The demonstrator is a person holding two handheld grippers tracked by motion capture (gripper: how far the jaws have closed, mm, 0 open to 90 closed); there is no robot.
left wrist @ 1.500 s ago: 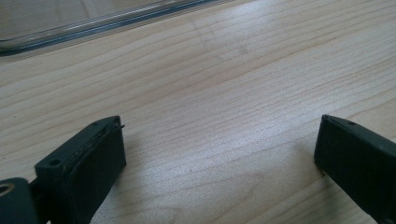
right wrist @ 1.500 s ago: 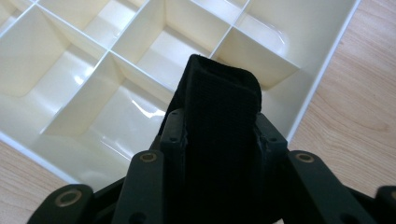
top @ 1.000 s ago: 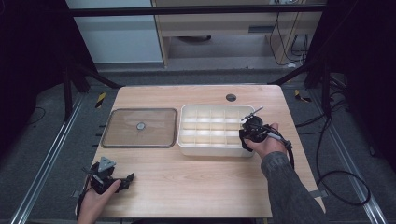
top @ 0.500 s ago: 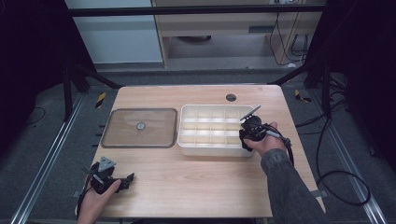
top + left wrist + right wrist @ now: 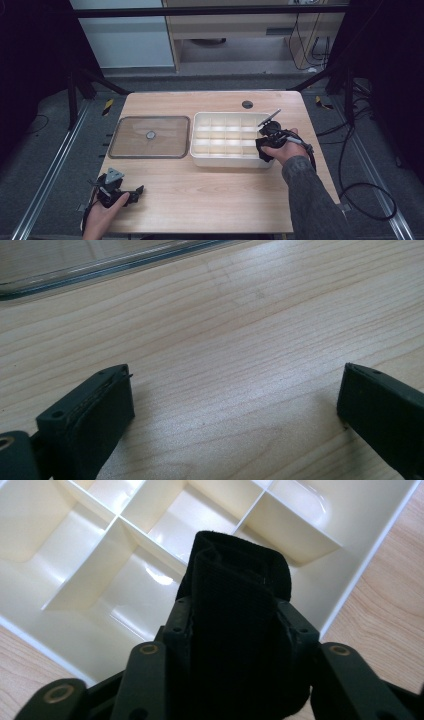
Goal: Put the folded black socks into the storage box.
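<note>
Black strap (image 5: 235,610) hides right gripper's (image 5: 235,595) fingers.

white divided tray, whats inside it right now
The compartments of the white divided tray that show look empty. The right gripper holds a folded black strap over its right end, and this covers part of the compartments there, so their floors cannot be fully checked.
</note>
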